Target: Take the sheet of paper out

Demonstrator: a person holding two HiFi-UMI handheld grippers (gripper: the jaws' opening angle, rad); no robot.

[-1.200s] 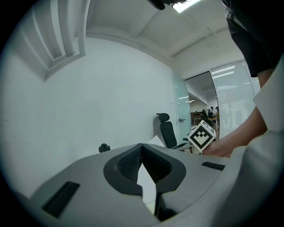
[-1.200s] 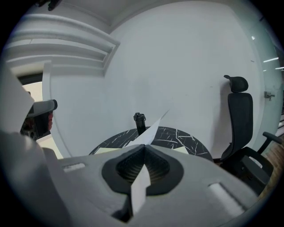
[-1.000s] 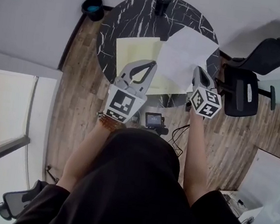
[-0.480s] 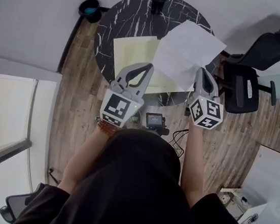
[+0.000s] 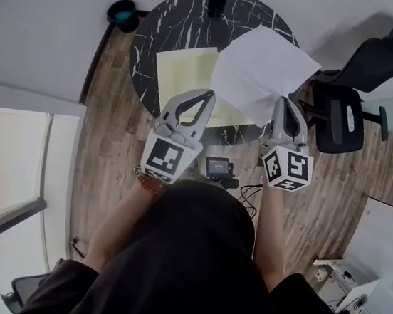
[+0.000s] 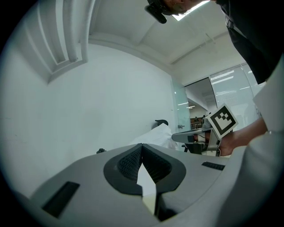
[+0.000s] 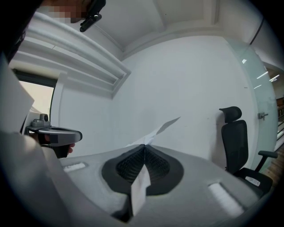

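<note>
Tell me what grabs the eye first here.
A white sheet hangs in the air over the round black table, pinched at its near corner by the right hand-held gripper. The left hand-held gripper clamps the near edge of the yellow folder lying on the table.

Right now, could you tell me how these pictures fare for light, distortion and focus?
Head view: even light, sharp, but bowed, the round table bulges. Left gripper view: black corners, a glaring ceiling light, the left claw, shut on a yellow folder, soft. Right gripper view: black corners, a mosaic patch top left, the sheet of paper blurred in the right claw.
</note>
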